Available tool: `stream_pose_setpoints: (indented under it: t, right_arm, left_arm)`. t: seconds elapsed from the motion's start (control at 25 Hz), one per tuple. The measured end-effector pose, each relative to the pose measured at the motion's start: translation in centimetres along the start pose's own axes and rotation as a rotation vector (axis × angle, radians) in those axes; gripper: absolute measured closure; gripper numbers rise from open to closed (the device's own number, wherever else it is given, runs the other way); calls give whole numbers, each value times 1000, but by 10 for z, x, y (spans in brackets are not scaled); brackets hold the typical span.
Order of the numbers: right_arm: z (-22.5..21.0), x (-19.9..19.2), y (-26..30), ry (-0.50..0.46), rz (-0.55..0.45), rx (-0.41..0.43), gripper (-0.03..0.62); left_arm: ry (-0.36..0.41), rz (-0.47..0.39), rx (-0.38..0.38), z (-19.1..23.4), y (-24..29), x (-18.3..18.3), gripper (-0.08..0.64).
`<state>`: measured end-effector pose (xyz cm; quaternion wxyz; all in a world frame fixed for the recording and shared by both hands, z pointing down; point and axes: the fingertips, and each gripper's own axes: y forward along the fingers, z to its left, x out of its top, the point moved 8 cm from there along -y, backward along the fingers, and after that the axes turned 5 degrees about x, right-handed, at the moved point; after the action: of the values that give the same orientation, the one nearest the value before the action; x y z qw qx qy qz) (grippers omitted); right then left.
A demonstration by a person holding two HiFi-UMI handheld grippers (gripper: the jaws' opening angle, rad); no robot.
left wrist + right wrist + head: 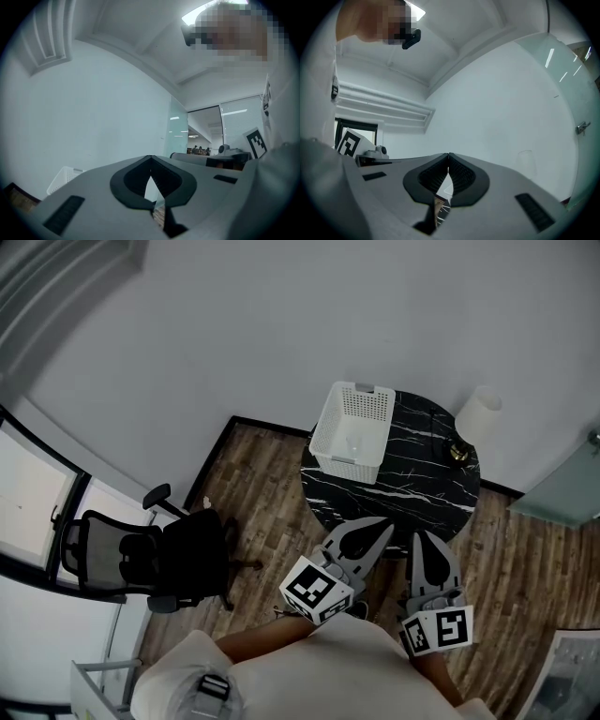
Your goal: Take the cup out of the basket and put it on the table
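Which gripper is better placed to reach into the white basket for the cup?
Left, probably. The left gripper sits nearly below the white basket, which stands on the left part of the black table. The right gripper lines up with the table's bare middle. Both are shut and empty.

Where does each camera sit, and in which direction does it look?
Head view: from above, looking steeply down at table, basket, left tongs, right tongs, shirt.
Left gripper view: on the left tongs, jaws shut, facing wall and ceiling; shirt at right.
Right gripper view: on the right tongs, jaws shut, facing wall and ceiling; shirt at left.
Head and left gripper views share the basket.
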<state>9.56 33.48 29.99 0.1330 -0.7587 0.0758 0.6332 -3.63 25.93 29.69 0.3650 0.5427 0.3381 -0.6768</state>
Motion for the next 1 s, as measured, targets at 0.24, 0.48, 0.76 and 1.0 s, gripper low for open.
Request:
stream_pose_setpoints:
  t: [0.24,0.48,0.76,1.0]
  right_arm:
    - [-7,-3,19,-5,22,10,584]
    - [-16,-7,55,-24,38,12,585]
    - [-25,-9,122,-47,52,7,584]
    - [-25,-13,183,-60,66,0,584]
  left_arm:
    - [-9,-4,12,19,11,1,554]
    - [-18,-19,9,55,29,6,554]
    - [-37,-28,-4,115,53,16,554]
    - [-45,-38,-4,175,66,30,554]
